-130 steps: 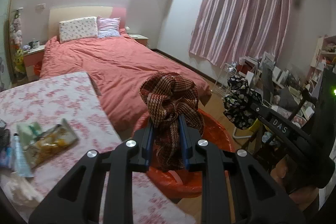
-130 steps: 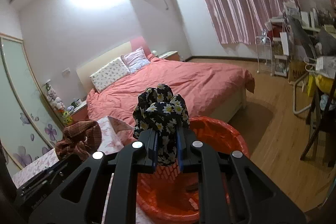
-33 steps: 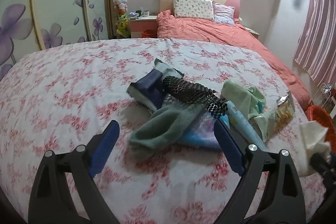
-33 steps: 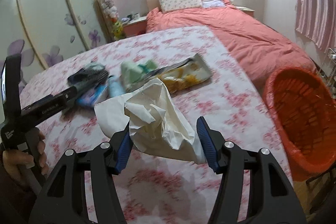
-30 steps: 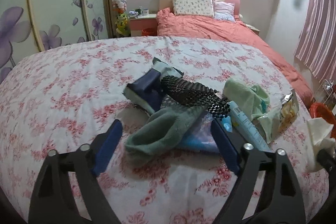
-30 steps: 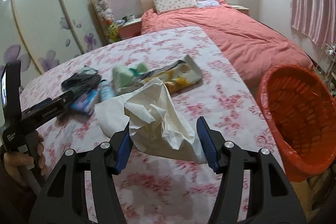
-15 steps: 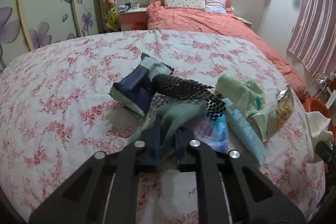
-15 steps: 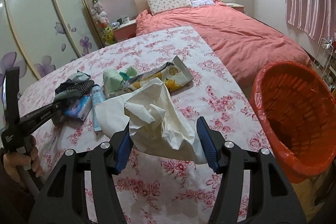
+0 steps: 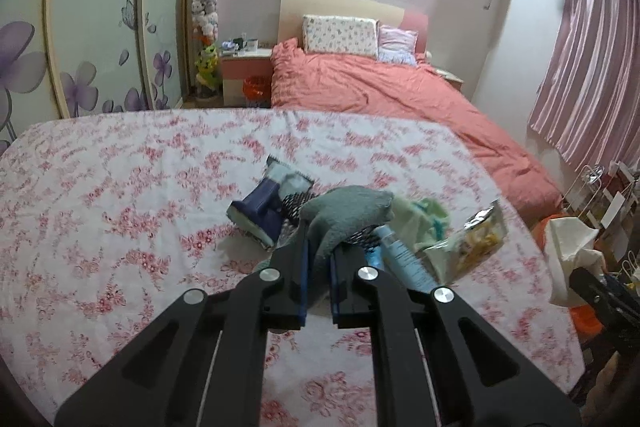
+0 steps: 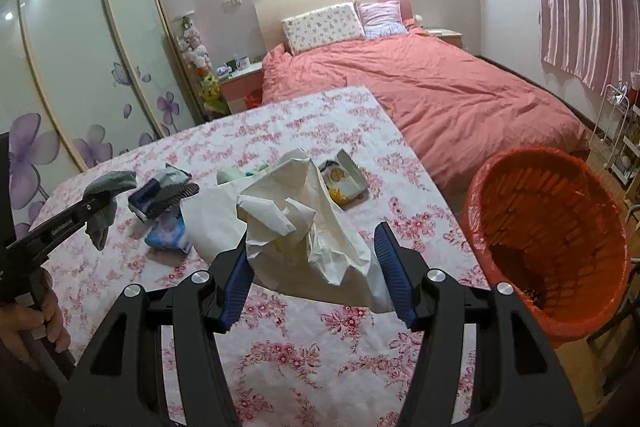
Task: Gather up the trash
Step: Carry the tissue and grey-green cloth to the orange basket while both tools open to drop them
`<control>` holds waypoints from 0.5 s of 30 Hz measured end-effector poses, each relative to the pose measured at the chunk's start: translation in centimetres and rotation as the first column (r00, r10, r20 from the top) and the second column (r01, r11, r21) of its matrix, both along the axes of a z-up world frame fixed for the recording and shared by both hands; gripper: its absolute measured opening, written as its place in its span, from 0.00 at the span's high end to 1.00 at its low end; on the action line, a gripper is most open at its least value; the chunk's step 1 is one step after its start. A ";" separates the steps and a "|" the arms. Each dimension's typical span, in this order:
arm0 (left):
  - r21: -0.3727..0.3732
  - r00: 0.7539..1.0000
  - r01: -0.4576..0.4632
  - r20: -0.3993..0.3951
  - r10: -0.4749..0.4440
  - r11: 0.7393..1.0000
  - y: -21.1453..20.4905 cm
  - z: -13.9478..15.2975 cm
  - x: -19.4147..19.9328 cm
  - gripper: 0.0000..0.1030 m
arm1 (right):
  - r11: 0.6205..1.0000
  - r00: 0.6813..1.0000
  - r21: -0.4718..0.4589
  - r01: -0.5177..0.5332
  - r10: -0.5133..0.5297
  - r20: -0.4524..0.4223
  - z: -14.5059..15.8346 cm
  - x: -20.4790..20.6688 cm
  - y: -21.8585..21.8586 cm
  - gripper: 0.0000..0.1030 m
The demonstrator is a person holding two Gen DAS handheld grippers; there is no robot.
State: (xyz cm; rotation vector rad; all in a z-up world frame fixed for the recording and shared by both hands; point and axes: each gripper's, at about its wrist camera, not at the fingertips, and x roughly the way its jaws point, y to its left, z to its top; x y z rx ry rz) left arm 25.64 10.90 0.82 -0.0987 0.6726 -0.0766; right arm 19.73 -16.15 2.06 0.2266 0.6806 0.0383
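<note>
While two claws work over the flowered desk [image 9: 120, 195], each holds one thing: the left claw [image 9: 319, 267], pinched nearly shut, lifts a grey-green sock [image 9: 344, 211] at frame centre; the right claw [image 10: 316, 271], about half open, clamps a crumpled cream paper bag [image 10: 296, 223]. One orange bin [image 10: 548, 227] stands lower right. The remaining litter pile [image 10: 168, 203] overlaps, so its count is unclear.
</note>
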 end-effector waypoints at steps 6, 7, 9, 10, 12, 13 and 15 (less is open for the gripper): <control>-0.023 0.998 0.039 0.046 -0.038 0.999 -1.7 2.5 -1.9 0.91 | 1.000 0.998 -0.003 0.021 -0.021 0.053 1.7 -1.2 -0.7 0.43; -0.027 0.997 0.049 0.052 -0.048 0.998 -2.1 2.9 -2.2 0.91 | 1.000 0.998 -0.003 0.028 -0.028 0.063 2.0 -1.4 -1.0 0.43; -0.030 0.995 0.073 0.064 -0.071 0.997 -3.2 3.6 -2.8 0.91 | 0.999 0.995 -0.004 0.048 -0.047 0.082 2.5 -1.9 -1.7 0.43; -0.031 0.995 0.081 0.067 -0.079 0.996 -3.7 3.8 -2.9 0.91 | 0.999 0.995 -0.003 0.053 -0.053 0.087 2.6 -2.1 -1.9 0.43; -0.033 0.992 0.103 0.076 -0.100 0.994 -4.8 4.2 -3.4 0.91 | 0.997 0.992 -0.002 0.073 -0.073 0.103 3.0 -2.6 -2.6 0.43; -0.033 0.991 0.114 0.080 -0.111 0.993 -5.4 4.4 -3.5 0.91 | 0.997 0.991 -0.001 0.080 -0.079 0.108 3.1 -2.7 -2.9 0.43; -0.034 0.987 0.136 0.086 -0.133 0.990 -6.5 4.8 -3.8 0.91 | 0.995 0.988 0.001 0.097 -0.096 0.117 3.3 -3.0 -3.6 0.43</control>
